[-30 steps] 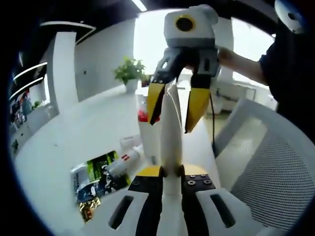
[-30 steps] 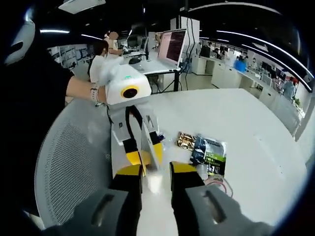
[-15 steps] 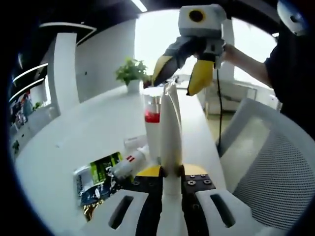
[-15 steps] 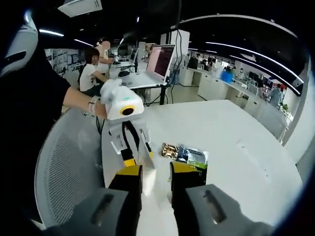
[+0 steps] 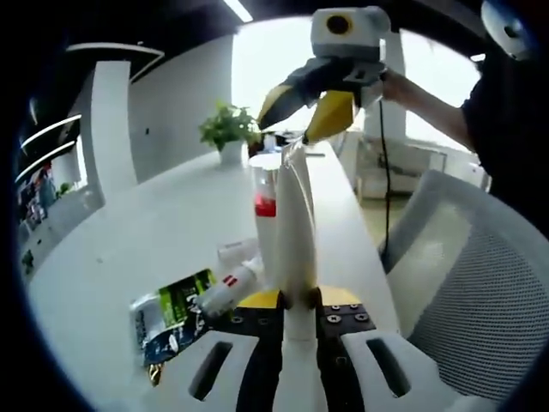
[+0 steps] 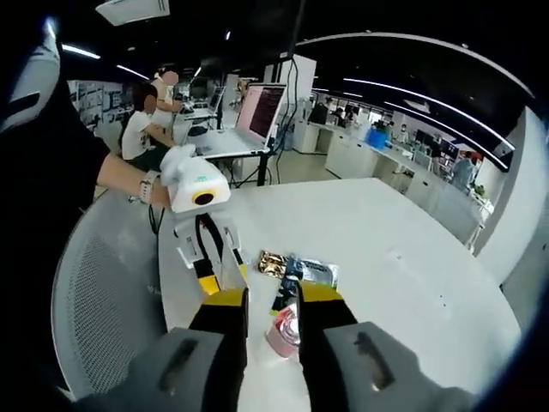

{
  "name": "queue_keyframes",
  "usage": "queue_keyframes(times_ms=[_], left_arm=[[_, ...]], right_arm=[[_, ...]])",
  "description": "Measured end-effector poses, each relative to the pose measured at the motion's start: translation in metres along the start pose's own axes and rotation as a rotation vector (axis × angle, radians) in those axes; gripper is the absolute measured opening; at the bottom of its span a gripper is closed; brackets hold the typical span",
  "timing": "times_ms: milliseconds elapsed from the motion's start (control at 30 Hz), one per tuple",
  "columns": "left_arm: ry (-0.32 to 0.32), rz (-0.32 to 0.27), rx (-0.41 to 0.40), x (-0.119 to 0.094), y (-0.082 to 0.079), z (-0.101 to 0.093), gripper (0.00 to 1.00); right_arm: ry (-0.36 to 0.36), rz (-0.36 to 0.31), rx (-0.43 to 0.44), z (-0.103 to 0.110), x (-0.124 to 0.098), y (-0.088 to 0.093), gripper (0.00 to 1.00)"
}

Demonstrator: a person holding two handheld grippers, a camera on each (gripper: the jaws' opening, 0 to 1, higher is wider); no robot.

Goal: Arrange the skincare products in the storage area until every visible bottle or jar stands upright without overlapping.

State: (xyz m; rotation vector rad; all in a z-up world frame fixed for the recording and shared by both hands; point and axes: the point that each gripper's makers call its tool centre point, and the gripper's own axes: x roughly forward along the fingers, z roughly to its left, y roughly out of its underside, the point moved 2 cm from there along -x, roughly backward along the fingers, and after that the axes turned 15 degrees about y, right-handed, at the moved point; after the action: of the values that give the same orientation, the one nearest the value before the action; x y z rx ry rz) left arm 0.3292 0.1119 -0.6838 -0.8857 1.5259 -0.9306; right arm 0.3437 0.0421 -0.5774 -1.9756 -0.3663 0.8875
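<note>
Left jaws clamped around upright white tube [image 5: 294, 232], right jaws apart above.

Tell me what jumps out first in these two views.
In the left gripper view, a tall white tube stands clamped in the left gripper, with the yellow-tipped right gripper hovering above it. Behind it stands a clear bottle with a red band; sachets lie flat on the white table.

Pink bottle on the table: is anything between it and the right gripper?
Nothing visible. The pink bottle sits straight ahead between the open jaws of the right gripper. The white tube held by the left gripper stands beside it, not in between.
</note>
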Motion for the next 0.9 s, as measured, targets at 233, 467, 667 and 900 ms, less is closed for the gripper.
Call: queue_keyframes(times_ms=[233, 467, 667, 900], left_arm=[[-0.004, -0.005, 0.007, 0.002, 0.0, 0.005, 0.08], [-0.006, -0.008, 0.008, 0.004, -0.002, 0.008, 0.09], [-0.007, -0.009, 0.01, 0.006, -0.003, 0.013, 0.09], [-0.005, -0.016, 0.015, 0.007, -0.004, 0.018, 0.09]], right_arm=[[0.058, 0.011, 0.05, -0.01, -0.008, 0.005, 0.28], [0.084, 0.042, 0.108, -0.01, -0.012, 0.018, 0.36], [0.088, 0.077, 0.148, -0.008, -0.01, 0.035, 0.35], [0.063, 0.15, 0.208, 0.004, -0.002, 0.065, 0.31]])
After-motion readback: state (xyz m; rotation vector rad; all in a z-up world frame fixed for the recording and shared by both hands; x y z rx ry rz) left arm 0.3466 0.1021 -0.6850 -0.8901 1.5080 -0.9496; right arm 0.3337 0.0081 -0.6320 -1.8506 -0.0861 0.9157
